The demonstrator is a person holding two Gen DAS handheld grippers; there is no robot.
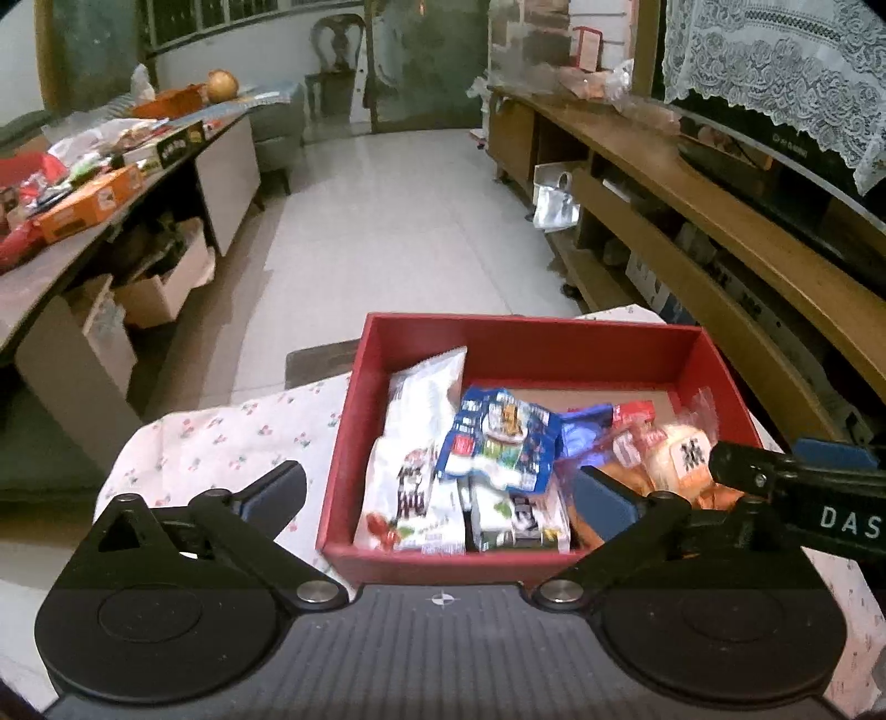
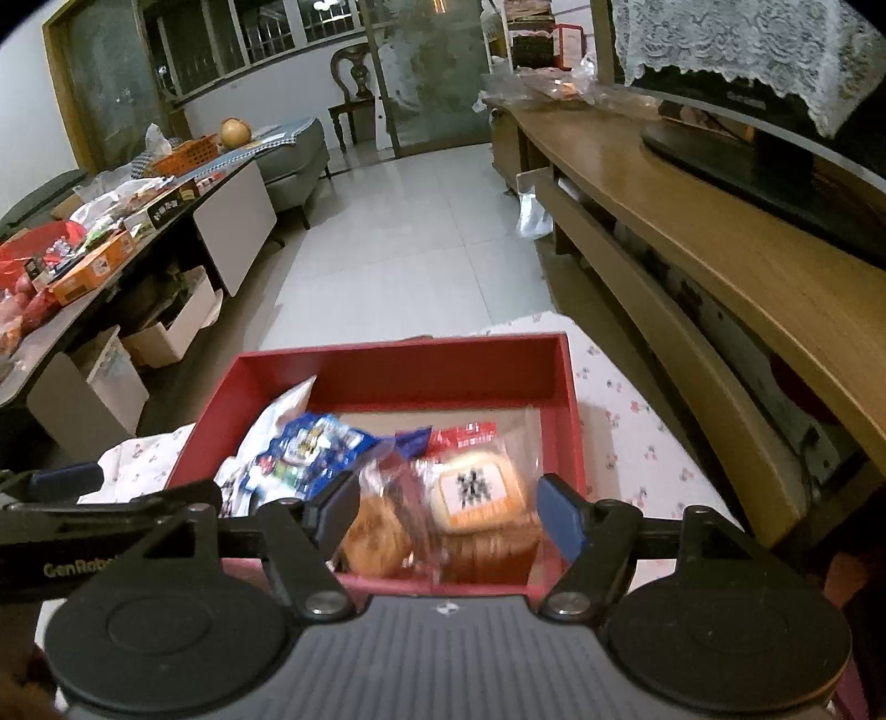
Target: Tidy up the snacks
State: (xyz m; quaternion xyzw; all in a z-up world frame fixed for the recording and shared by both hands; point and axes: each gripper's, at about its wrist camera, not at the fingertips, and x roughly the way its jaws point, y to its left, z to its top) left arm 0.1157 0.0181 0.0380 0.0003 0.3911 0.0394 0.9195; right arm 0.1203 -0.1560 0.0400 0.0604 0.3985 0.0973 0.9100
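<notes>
The red box [image 1: 515, 338] is the landmark, sitting open-topped on a cloth with a small flower print [image 1: 221, 437]. Far to the left of the red box, across the tiled floor [image 1: 398, 210], stands a long desk [image 1: 33, 282] crowded with packets and cartons, among them an orange carton [image 1: 88, 205]. Nearer, the left hand-held gripper [image 1: 443, 487] hangs over the near left part of the box with its fingers spread wide apart; one finger [image 1: 271, 493] is outside the left wall above the cloth, the other is above the snacks, and nothing is held between them. Inside the red box, against its left wall, lies a tall white snack bag [image 1: 415, 448] with red and black print. Just right of it, a blue and white packet [image 1: 498, 443] rests on top of other small packs, and a red wrapper [image 2: 465, 435] shows behind it toward the middle. In the right part of the box lie clear-wrapped pastries [image 2: 476, 493], one carrying a white label with a black character, touching a browner baked piece on their left. The right hand-held gripper [image 2: 448, 512] hangs above these pastries, its blue-padded fingers [image 2: 559, 518] apart on either side of them and not pressing on them. To the right of the red box runs a long wooden cabinet [image 2: 692, 221] with a television under a lace cover [image 2: 736, 39].
</notes>
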